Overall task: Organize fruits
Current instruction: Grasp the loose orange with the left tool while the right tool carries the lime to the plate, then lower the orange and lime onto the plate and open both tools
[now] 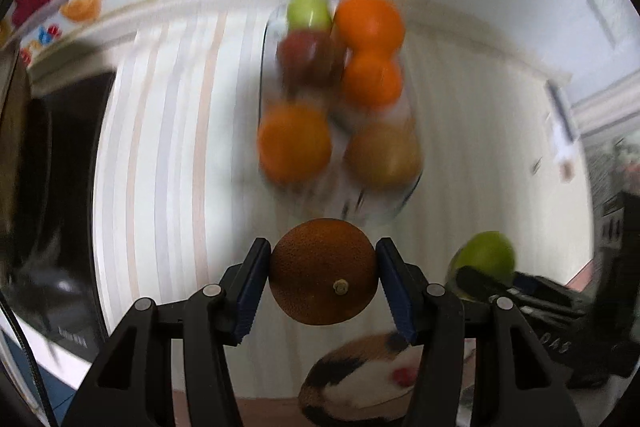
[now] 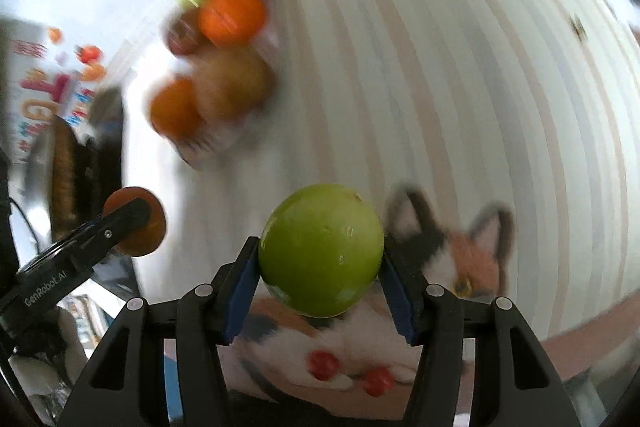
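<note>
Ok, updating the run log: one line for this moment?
left gripper: holds orange | right gripper: holds green apple | fruit tray: six fruits

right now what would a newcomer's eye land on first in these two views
Two fruits held up close: a dark orange clamped in the left gripper, and a green apple in the right gripper. Behind them, on the striped cloth, sits a clear container of blurred oranges and apples.

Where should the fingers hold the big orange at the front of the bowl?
Across its round middle, coming down from above. The near orange sits in the clear bowl pressed beside the brownish fruit, so its free front and back look easier to reach. Both grippers are already full, though.
</note>
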`<act>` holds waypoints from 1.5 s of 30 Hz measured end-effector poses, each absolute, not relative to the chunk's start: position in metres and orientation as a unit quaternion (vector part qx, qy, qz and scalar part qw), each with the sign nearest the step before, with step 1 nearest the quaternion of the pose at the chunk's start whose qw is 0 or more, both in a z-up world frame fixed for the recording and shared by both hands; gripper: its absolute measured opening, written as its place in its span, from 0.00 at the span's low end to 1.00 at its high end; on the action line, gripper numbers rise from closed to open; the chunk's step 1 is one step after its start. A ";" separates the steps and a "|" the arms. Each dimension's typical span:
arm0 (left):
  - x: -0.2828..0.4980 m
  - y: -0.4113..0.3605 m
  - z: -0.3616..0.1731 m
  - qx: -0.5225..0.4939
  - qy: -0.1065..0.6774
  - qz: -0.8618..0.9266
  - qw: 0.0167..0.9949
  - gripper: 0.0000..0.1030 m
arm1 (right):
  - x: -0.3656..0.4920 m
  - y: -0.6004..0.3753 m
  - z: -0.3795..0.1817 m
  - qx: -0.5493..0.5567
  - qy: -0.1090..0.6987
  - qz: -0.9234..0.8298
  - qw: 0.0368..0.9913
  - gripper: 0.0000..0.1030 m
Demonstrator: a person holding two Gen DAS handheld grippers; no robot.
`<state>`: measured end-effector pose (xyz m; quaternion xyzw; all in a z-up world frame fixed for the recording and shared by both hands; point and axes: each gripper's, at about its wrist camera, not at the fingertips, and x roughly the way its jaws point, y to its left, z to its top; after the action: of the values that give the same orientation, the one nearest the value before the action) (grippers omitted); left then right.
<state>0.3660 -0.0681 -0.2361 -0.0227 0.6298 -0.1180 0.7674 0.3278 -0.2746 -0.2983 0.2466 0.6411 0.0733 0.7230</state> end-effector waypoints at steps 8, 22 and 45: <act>0.479 -0.070 -0.236 -0.044 0.652 -0.118 0.747 0.51 | 0.440 -0.250 -0.266 0.228 0.617 0.100 0.746 0.58; 0.506 -0.083 -0.279 -0.012 0.691 -0.110 0.714 0.52 | 0.486 -0.259 -0.331 0.233 0.662 0.085 0.707 0.58; 0.497 -0.086 -0.266 -0.021 0.675 -0.091 0.732 0.89 | 0.491 -0.269 -0.340 0.256 0.676 0.095 0.684 0.88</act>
<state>0.4974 -0.0862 -0.2665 -0.0211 0.6746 -0.0910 0.7323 0.4906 -0.2686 -0.3400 0.2558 0.6763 0.0953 0.6841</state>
